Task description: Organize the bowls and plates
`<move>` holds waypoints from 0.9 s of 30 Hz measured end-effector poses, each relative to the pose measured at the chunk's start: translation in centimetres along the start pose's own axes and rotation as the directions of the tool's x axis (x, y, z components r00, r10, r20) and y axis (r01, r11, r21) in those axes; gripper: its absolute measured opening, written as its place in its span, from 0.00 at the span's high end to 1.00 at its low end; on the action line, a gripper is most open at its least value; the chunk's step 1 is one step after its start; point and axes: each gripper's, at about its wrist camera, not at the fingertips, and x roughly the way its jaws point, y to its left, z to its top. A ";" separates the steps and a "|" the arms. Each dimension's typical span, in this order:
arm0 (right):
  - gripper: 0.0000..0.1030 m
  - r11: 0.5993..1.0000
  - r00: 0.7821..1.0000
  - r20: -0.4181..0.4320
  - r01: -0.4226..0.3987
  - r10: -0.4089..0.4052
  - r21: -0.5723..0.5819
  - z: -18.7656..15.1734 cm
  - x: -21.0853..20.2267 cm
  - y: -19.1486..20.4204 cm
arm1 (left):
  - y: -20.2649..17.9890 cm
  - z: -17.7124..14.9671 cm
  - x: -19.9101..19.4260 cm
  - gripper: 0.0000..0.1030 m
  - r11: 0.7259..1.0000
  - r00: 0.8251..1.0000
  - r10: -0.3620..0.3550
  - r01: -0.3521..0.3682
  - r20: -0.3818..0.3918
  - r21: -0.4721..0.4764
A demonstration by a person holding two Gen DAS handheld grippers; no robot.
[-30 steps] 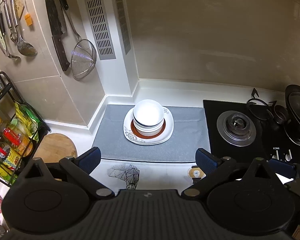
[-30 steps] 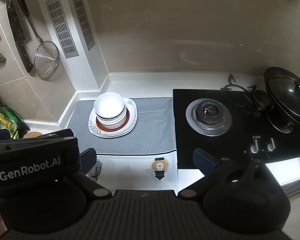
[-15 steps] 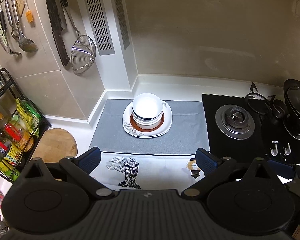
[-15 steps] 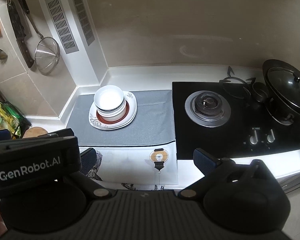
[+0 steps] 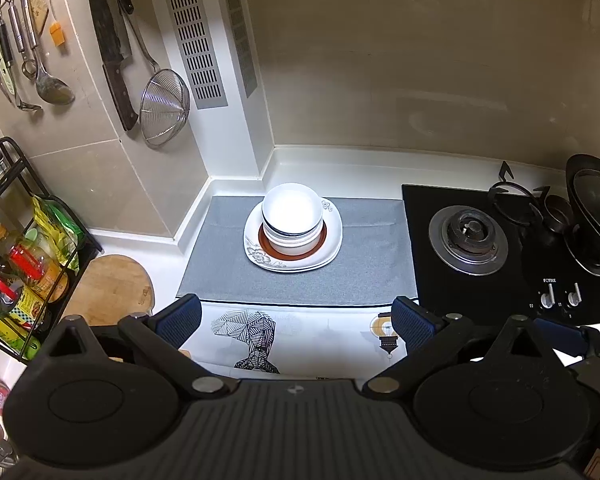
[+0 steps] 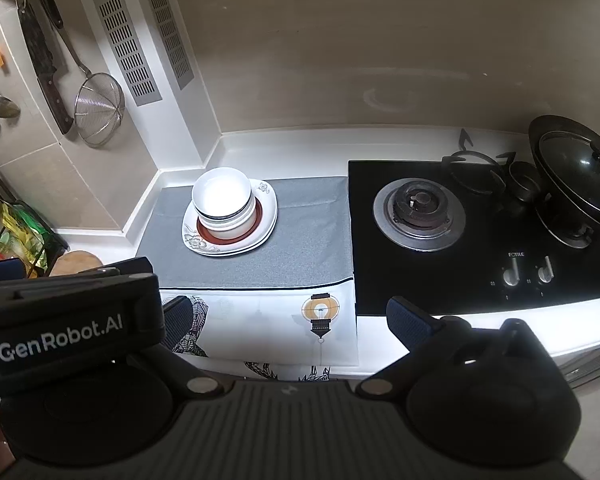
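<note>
A stack of white bowls (image 5: pixel 292 220) (image 6: pixel 225 204) sits on a red-rimmed plate, which rests on white flowered plates (image 5: pixel 332 240) (image 6: pixel 268 216). The whole pile stands on a grey mat (image 5: pixel 372 264) (image 6: pixel 312 240) on the counter. My left gripper (image 5: pixel 296 320) is open and empty, well in front of the pile near the counter's front edge. My right gripper (image 6: pixel 292 320) is also open and empty, in front of the mat and to the right of the pile. The left gripper's body (image 6: pixel 68 320) shows at the left of the right wrist view.
A black gas hob (image 5: pixel 468 236) (image 6: pixel 420 208) with a lidded wok (image 6: pixel 576 172) lies to the right. Utensils, a knife and a strainer (image 5: pixel 164 108) hang on the left wall. A spice rack (image 5: pixel 16 248) and a wooden board (image 5: pixel 112 288) stand at the left. A printed cloth (image 5: pixel 252 332) hangs over the counter front.
Both grippers have drawn back and up from the counter, so the pile looks farther off and more of the printed cloth shows. The pile has not moved.
</note>
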 end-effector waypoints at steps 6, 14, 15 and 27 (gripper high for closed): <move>0.00 1.000 1.000 -0.004 -0.006 0.006 0.009 -0.1 0.1 -0.1 | -0.1 0.0 0.2 0.02 1.000 1.000 -0.001 0.001 -0.002 0.007; 0.00 1.000 1.000 -0.011 -0.021 0.021 0.018 0.0 0.5 -0.4 | -0.2 0.2 0.3 0.02 1.000 1.000 -0.003 0.003 -0.002 0.015; 0.00 1.000 1.000 -0.010 -0.021 0.021 0.018 0.0 0.5 -0.4 | -0.2 0.2 0.4 0.02 1.000 1.000 -0.003 0.003 -0.003 0.016; 0.00 0.999 1.000 -0.012 -0.026 0.026 0.024 0.2 0.7 -0.7 | -0.5 0.4 0.4 0.01 1.000 1.000 -0.002 0.002 0.000 0.021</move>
